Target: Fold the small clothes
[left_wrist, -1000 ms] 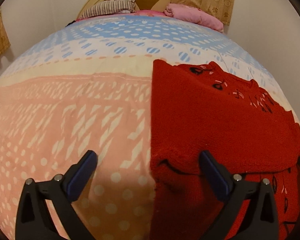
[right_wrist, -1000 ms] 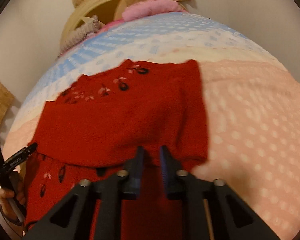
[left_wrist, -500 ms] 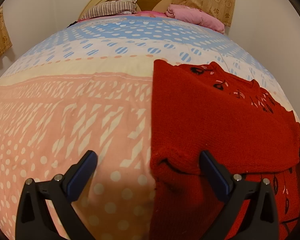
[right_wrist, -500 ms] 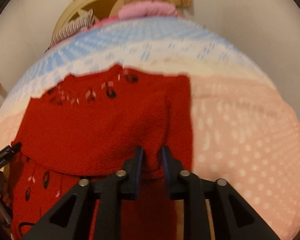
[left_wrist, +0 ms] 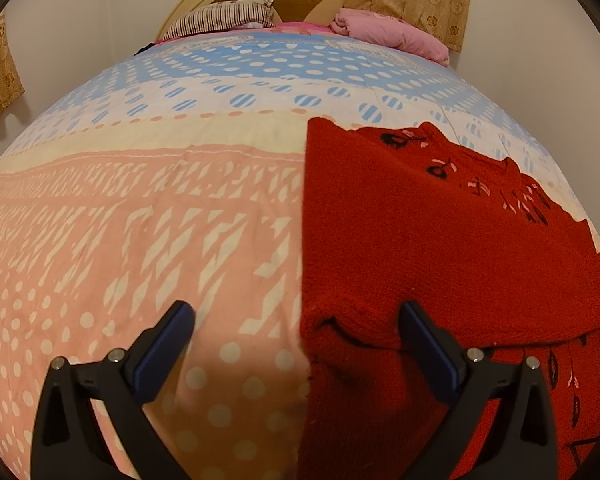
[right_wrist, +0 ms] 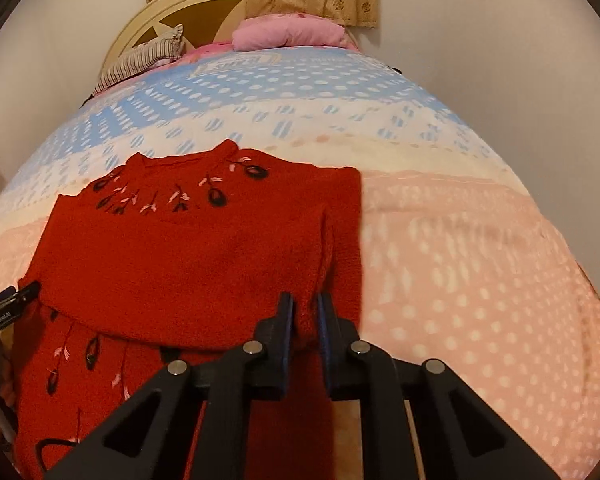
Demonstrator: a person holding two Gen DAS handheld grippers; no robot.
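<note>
Pinching a fold of red knitted sweater (right_wrist: 188, 256) w/ black-pink embroidery, right gripper (right_wrist: 305, 312) jaws just closing on it; sweater lies on pink-blue dotted bedspread (left_wrist: 140, 220). Left gripper (left_wrist: 296, 332) spread wide, holding nothing.

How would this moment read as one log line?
right gripper: shut on red sweater fold | left gripper: open, empty | bedspread underneath

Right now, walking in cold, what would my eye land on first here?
The red sweater, embroidered with dark flowers, lies partly folded on the pastel dotted bedspread and draws the eye at once. The right hand-held gripper pinches a fold at the sweater's near edge, while the left hand-held gripper hangs open over its straight side edge. A pink pillow and a striped pillow sit by the headboard.
</note>
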